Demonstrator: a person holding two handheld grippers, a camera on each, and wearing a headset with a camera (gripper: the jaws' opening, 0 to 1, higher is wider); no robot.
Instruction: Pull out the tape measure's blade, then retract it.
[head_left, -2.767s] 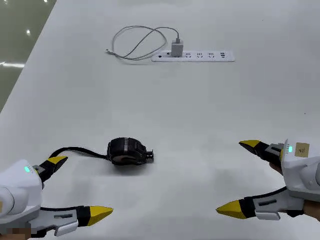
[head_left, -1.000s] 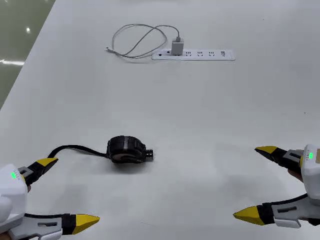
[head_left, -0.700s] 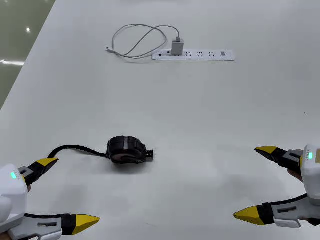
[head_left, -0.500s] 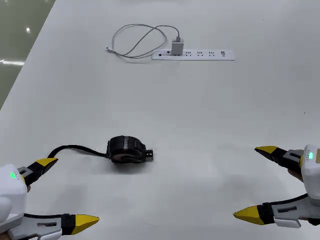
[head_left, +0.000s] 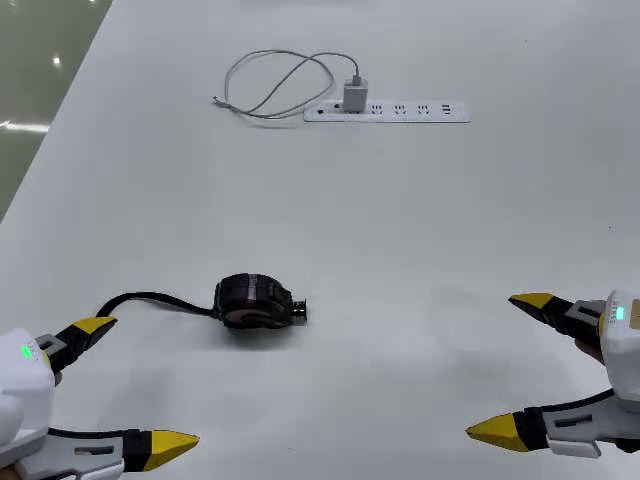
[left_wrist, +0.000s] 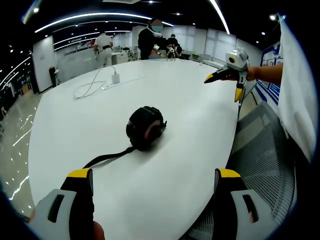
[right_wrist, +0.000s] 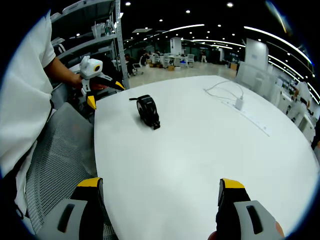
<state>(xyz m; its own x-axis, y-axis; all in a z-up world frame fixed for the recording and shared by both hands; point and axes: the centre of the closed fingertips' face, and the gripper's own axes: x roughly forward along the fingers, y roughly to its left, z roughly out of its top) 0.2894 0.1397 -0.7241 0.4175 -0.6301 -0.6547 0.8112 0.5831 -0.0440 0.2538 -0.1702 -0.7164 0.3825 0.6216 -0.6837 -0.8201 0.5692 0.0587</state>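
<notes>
Plainly, in the head view the tape measure (head_left: 255, 302) lies on the white table (head_left: 400, 220), a little left of centre, its black strap (head_left: 150, 298) trailing off to the left. No blade is out of the case; just a short dark tip shows at its right end. The left gripper (head_left: 135, 383) hangs low at the near left, jaws spread wide, holding nothing, its upper tip near the strap's end but apart from it. The right gripper (head_left: 505, 365) is well off to the right, likewise spread and empty. Going by this, neither the pull nor the retraction is under way; a coiled blade looks the same before the job as after it, so I cannot tell which this is. Far back lie a power strip (head_left: 395, 110), a white charger (head_left: 355, 97) plugged into it, and a looped cable (head_left: 270, 85), all well clear of the work.

From the left gripper view, the tape measure (left_wrist: 145, 127) sits ahead between that gripper's parted jaws, the strap (left_wrist: 107, 157) running toward the left jaw. The right gripper (left_wrist: 223, 89) is beyond, open. Nothing blocks the way.

From the right gripper view, the tape measure (right_wrist: 147, 111) is well ahead on bare table, the left gripper (right_wrist: 106, 95) past it at the edge, and the power strip (right_wrist: 255, 120) off to the right.
</notes>
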